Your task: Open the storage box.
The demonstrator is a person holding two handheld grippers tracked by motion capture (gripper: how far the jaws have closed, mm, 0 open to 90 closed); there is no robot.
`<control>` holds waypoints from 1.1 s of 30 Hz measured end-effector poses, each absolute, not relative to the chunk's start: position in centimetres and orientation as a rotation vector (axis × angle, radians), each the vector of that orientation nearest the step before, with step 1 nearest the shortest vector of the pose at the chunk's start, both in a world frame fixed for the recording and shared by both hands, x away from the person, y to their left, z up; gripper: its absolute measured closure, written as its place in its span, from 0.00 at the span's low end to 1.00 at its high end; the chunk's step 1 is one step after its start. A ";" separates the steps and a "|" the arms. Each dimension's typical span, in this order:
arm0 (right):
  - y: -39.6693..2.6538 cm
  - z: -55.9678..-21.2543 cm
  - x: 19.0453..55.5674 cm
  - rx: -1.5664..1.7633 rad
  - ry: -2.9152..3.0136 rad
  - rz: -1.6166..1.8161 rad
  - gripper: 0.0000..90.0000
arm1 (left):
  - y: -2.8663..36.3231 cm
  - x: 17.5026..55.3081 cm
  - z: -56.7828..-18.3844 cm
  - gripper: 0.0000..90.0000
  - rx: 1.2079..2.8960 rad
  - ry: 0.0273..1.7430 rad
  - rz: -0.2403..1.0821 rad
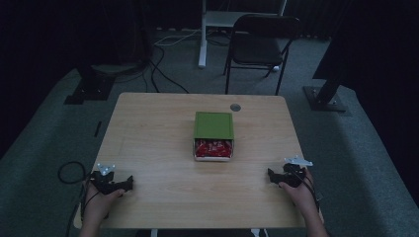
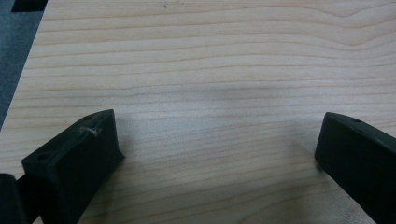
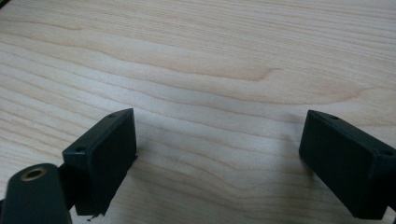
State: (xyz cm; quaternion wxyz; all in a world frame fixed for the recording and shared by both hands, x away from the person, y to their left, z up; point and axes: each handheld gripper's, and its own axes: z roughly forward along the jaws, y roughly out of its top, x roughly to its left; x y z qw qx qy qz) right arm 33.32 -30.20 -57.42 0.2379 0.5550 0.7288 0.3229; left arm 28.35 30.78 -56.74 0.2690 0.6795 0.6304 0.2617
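Note:
A green box lies in the middle of the wooden table, its inner tray slid out toward me and showing red contents. My left gripper rests on the table near the front left corner, held by a hand. Its jaws stand wide apart over bare wood with nothing between them. My right gripper rests near the front right edge, also in a hand. In the right gripper view its jaws are spread wide over bare wood, nothing between them. Both grippers are well apart from the box.
A round grey grommet sits near the table's far edge. Behind the table stand a dark chair and a white stand; cables lie on the floor. A cable loops off the table's left side.

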 end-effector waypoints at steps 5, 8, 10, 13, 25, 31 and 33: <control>-30.2 -57.4 33.3 1.521 1.997 0.885 0.12 | 30.8 28.4 -56.7 0.01 1.832 1.699 0.706; -30.2 -57.4 33.3 1.522 1.996 0.885 0.12 | 30.7 28.3 -56.7 0.01 1.837 1.692 0.702; -30.2 -57.4 33.3 1.523 1.996 0.885 0.12 | 30.6 28.4 -56.7 0.01 1.849 1.676 0.702; -30.2 -57.4 33.3 1.523 1.996 0.885 0.12 | 30.4 28.3 -56.6 0.01 1.895 1.633 0.721; -30.2 -57.4 33.3 1.522 1.997 0.885 0.12 | 28.8 28.8 -56.1 0.01 1.966 1.537 0.711; -30.2 -57.4 33.4 1.520 1.998 0.886 0.12 | 27.6 29.1 -55.9 0.01 1.997 1.489 0.702; -30.2 -57.4 33.4 1.520 1.998 0.886 0.12 | 27.3 29.2 -55.9 0.01 2.009 1.478 0.698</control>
